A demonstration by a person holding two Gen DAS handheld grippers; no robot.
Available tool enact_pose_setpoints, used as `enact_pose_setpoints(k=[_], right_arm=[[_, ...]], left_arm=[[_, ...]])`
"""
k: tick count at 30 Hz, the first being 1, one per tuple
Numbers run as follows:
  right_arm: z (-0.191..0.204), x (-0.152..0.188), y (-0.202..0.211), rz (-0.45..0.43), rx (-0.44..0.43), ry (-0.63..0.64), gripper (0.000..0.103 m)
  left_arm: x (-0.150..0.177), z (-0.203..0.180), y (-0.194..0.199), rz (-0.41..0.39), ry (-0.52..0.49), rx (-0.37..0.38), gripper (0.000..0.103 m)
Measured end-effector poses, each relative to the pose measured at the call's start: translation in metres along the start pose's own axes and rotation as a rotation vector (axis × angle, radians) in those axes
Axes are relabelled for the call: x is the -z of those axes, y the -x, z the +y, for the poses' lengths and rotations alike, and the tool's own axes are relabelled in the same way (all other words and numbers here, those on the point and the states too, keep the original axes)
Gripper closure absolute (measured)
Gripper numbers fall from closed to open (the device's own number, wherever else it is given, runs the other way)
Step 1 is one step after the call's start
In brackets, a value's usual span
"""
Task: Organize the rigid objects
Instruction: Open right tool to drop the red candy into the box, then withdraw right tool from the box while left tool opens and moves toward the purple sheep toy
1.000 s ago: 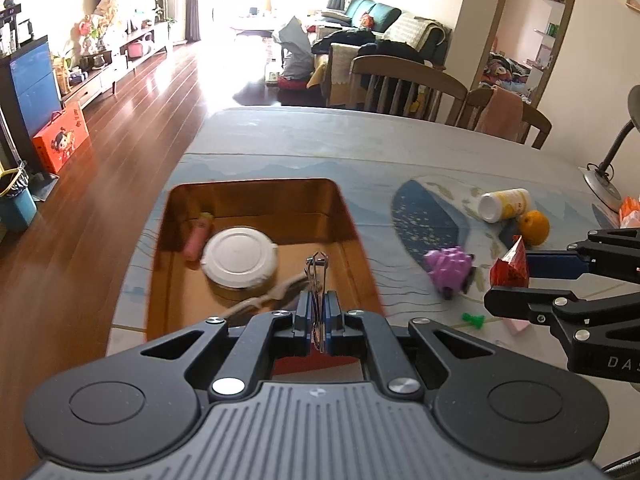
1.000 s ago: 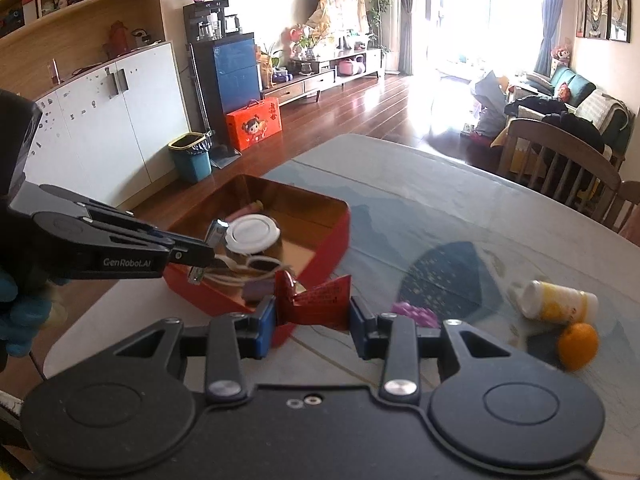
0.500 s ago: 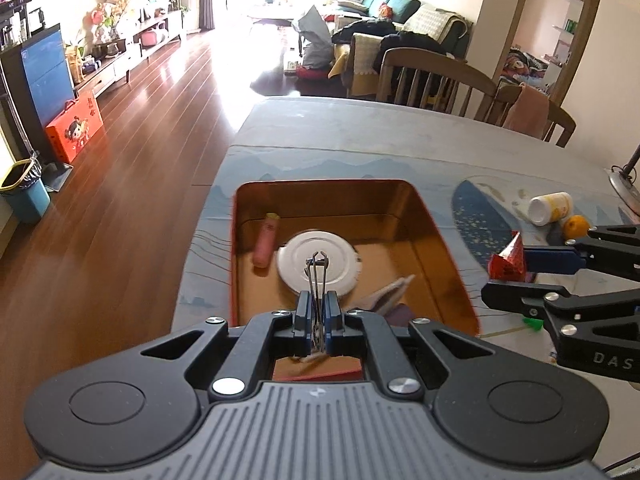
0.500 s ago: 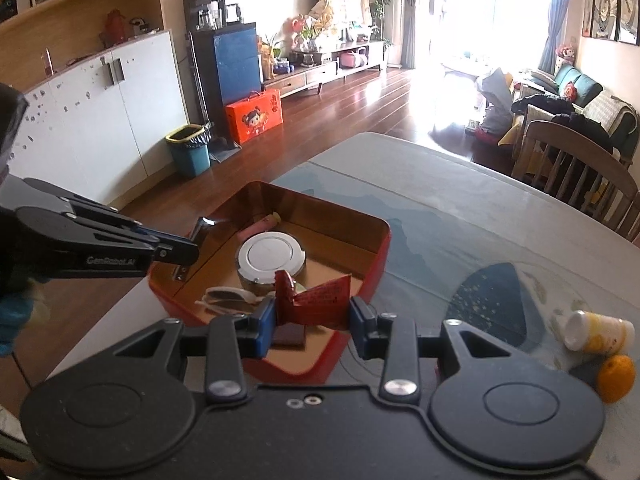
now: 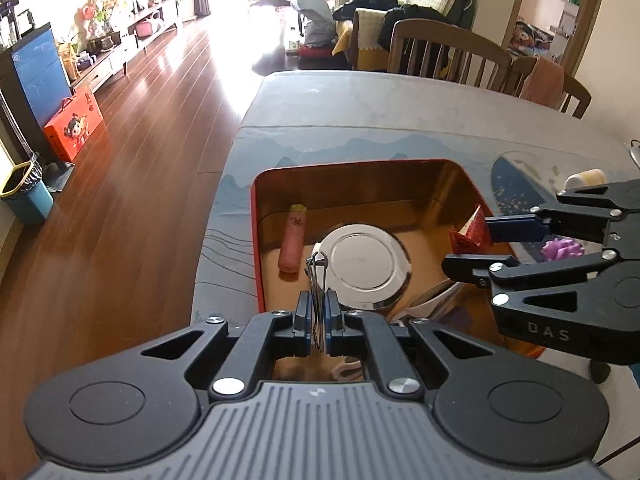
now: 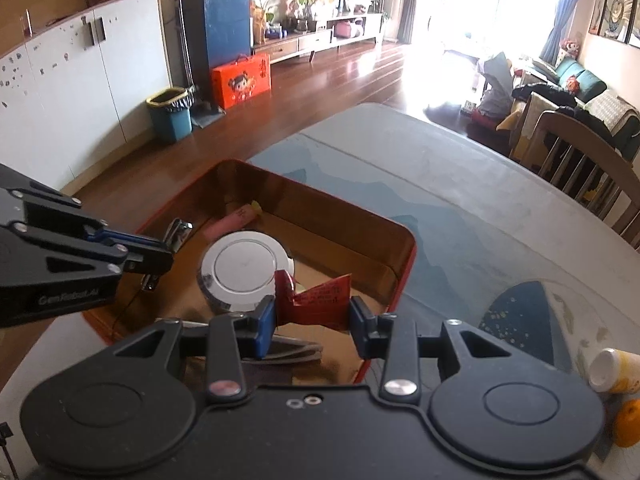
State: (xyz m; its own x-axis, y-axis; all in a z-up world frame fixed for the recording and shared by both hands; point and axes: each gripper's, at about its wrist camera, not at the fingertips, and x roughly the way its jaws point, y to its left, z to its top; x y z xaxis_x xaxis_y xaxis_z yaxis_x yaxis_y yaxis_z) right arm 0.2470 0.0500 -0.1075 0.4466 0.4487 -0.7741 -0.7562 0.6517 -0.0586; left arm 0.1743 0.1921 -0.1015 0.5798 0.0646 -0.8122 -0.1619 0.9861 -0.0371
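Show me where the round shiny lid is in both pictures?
Left wrist view: the round shiny lid lies in the middle of the red tin, right of the pink tube.
Right wrist view: the lid sits left of centre, in the same tin, just beyond the red packet.
Shared landmark: the pink tube beside the lid.

- A nail clipper is sitting clamped between the left gripper's jaws, poking out ahead of them.
- A folded packet is sitting between the right gripper's jaws.
- The tin box is lying on the table, below and ahead of both pairs of jaws.
- A round lid is resting in the box just ahead of the left jaws, with a small tube lying to its left.
- A bottle and an orange are lying on the table right of the right jaws, outside the box.
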Motion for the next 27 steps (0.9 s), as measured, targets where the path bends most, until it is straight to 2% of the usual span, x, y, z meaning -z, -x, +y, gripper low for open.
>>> enact_pose_setpoints(k=[8, 17, 27], right_arm=[[0.010, -0.004, -0.024, 0.054, -0.008, 0.051, 0.065], [0.011, -0.003, -0.030, 0.079, -0.013, 0.061, 0.063], [0.012, 0.002, -0.028, 0.085, -0.034, 0.052, 0.048]], left_arm=[[-0.002, 0.006, -0.014, 0.026, 0.001, -0.002, 0.097], [-0.004, 0.005, -0.022, 0.048, -0.003, 0.004, 0.097], [-0.006, 0.003, -0.025, 0.065, 0.002, 0.004, 0.097]])
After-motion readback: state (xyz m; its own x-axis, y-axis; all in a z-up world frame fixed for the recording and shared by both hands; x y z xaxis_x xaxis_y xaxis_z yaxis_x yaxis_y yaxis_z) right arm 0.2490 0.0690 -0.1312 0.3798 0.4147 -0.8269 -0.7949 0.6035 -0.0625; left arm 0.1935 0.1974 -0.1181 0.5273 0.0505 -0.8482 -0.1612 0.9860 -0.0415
